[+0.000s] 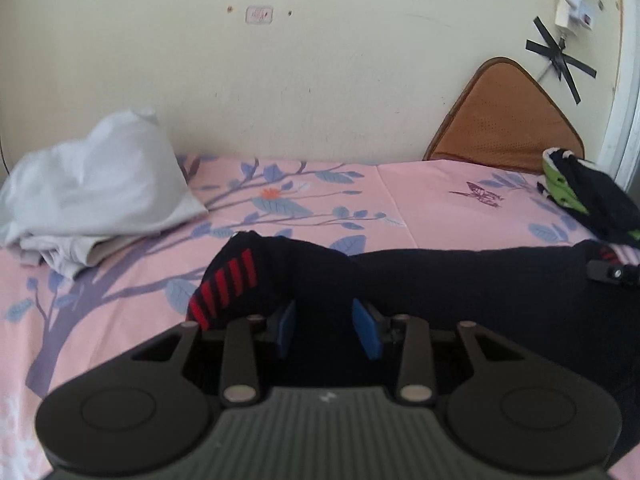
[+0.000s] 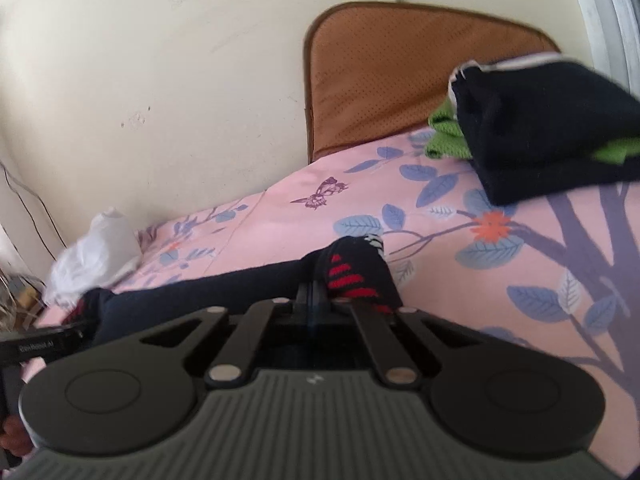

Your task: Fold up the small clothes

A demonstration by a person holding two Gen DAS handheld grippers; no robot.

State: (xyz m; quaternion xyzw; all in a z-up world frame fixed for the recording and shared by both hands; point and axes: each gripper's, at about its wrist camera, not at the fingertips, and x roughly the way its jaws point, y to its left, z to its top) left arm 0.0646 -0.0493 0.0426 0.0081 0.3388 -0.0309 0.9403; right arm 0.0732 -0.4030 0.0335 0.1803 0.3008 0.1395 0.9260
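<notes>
A black garment with red stripes (image 1: 460,280) lies stretched across the pink floral bed sheet (image 1: 420,200). My left gripper (image 1: 326,330) has its blue pads (image 1: 366,330) apart with black cloth between them at the garment's left end, near the red-striped part (image 1: 228,286). My right gripper (image 2: 314,296) is shut on the garment's other end (image 2: 352,272), where red stripes show, lifting it slightly off the sheet (image 2: 280,220). The right gripper's tip also shows at the right edge of the left wrist view (image 1: 612,272).
A crumpled white garment (image 1: 92,192) lies at the back left by the wall. A folded black and green garment (image 2: 544,132) sits at the back right before a brown cushion (image 2: 400,76) leaning on the wall.
</notes>
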